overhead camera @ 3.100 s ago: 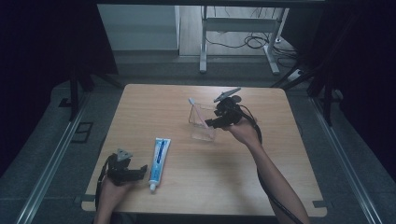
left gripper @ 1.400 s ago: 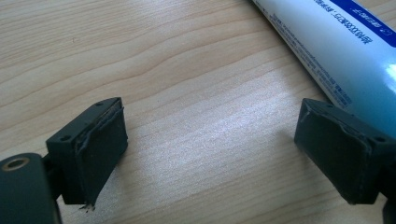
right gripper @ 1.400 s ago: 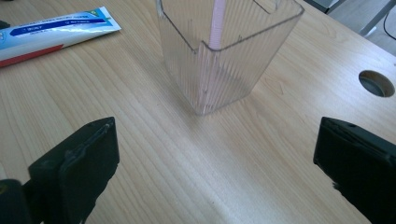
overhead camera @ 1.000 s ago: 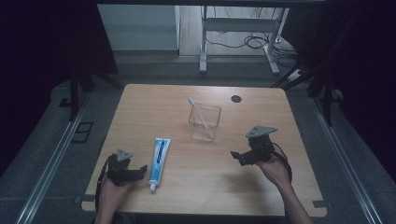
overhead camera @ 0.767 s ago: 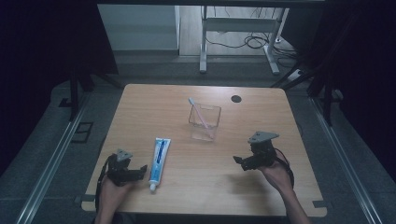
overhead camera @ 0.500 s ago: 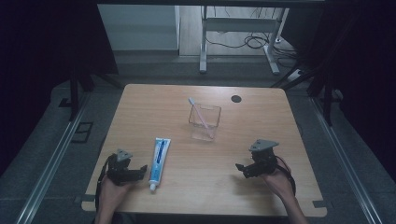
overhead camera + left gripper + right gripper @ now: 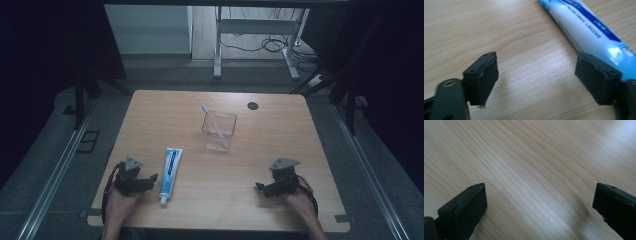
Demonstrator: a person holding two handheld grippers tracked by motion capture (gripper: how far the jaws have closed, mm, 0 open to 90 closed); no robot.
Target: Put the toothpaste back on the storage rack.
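A white and blue toothpaste tube [image 7: 170, 169] lies flat at the front left of the wooden table [image 7: 280, 135], cap toward me. My left gripper [image 7: 150, 179] rests just left of it; its jaws stand open and have just been closing a little, with bare wood between them. In the left gripper view the tube [image 7: 586, 30] runs past the outside of the right jaw, beside my left gripper [image 7: 536, 77]. My right gripper [image 7: 261, 187] sits low at the front right, open [image 7: 540, 205] over bare wood. A clear square cup [image 7: 219, 131] in the middle holds a pink toothbrush [image 7: 212, 120].
A small black round disc [image 7: 253, 105] sits near the table's far edge. Beyond the table stand a metal desk frame [image 7: 255, 30] and cables on the floor. Dark drapes close both sides.
The right hand has left the cup, drawn back to the front right and sunk toward the tabletop. The left hand and the toothpaste tube have stayed put.
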